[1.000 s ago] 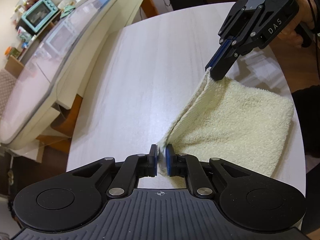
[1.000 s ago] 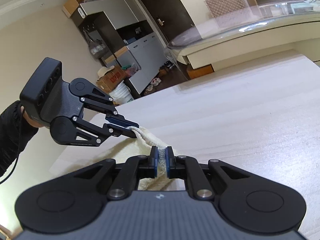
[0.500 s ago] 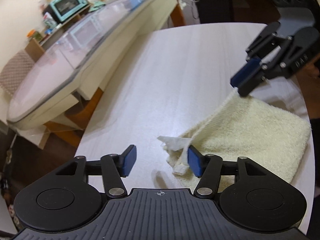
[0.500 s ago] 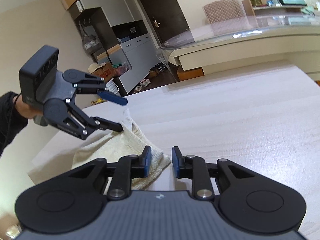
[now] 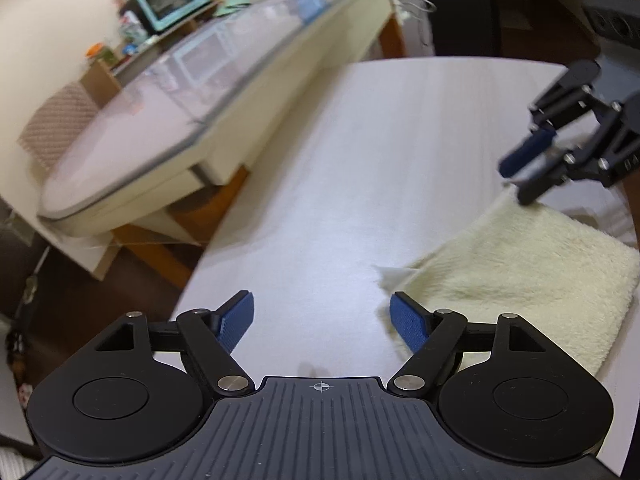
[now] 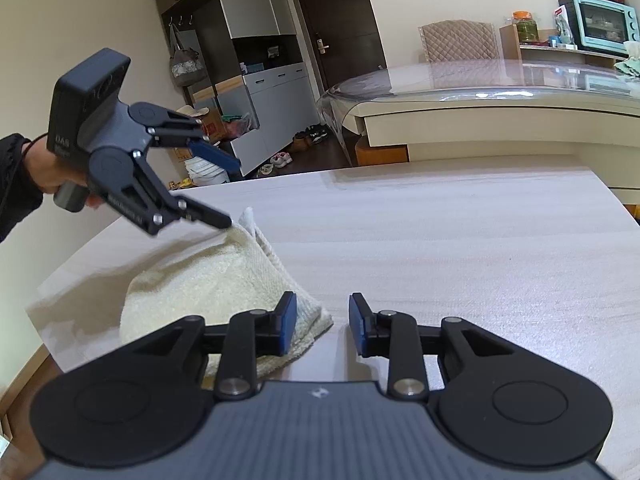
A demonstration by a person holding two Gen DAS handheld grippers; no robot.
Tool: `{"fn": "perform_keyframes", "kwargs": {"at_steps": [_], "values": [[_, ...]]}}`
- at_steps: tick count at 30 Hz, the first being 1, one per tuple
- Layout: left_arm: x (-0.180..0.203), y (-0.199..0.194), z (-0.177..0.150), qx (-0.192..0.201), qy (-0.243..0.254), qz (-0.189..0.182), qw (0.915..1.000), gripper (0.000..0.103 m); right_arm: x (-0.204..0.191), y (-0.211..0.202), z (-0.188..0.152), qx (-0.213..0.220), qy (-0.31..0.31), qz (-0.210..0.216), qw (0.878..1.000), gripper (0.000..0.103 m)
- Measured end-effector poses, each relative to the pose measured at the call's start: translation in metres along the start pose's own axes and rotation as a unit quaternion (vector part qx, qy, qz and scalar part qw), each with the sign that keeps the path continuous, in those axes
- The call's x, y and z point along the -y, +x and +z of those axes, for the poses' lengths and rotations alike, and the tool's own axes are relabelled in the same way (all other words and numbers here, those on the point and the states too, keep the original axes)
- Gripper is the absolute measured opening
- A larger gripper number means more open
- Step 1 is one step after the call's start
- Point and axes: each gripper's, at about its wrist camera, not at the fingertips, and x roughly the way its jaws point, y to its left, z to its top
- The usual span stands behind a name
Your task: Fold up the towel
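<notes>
Towel [image 5: 516,276]: cream, folded, flat on the pale table [image 5: 360,184] at its near edge; one corner stands up a little
Left gripper [image 5: 322,318]: jaws wide and opening; only bare table between them; towel corner just beside one pad
Right gripper [image 6: 322,330]: jaws apart, opening; nothing clamped; towel edge beside its left pad
Hand [image 6: 48,168]: dark sleeve, holds left gripper

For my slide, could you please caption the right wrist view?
Folded towel on table, both grippers' jaws opening, empty.
</notes>
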Motion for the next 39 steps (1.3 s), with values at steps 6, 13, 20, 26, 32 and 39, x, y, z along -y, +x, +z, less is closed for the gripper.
{"fn": "perform_keyframes", "kwargs": {"at_steps": [6,13,20,26,32,39], "values": [[0.011,-0.003,-0.002,0.028,-0.007,-0.022,0.9993,0.080,0.001,-0.004,-0.002,0.000,-0.001,-0.008,1.000,0.040],[0.018,0.021,-0.005,0.020,-0.003,0.002,0.9998,0.081,-0.007,-0.018,0.001,0.017,-0.019,-0.003,1.000,0.041],[0.019,0.017,-0.007,0.027,-0.011,0.025,0.9993,0.081,-0.041,-0.049,-0.002,0.034,-0.049,0.076,0.995,0.038],[0.028,-0.029,-0.018,0.053,-0.028,0.046,0.9972,0.081,-0.044,-0.063,-0.019,0.023,-0.053,0.066,0.996,0.039],[0.073,-0.055,-0.038,0.047,-0.005,0.039,0.9981,0.083,-0.065,-0.065,-0.030,0.028,-0.097,0.073,0.992,0.039],[0.086,-0.042,-0.061,0.025,-0.042,0.049,0.9976,0.083,-0.087,-0.045,-0.036,0.019,-0.158,0.041,0.986,0.030]]}}
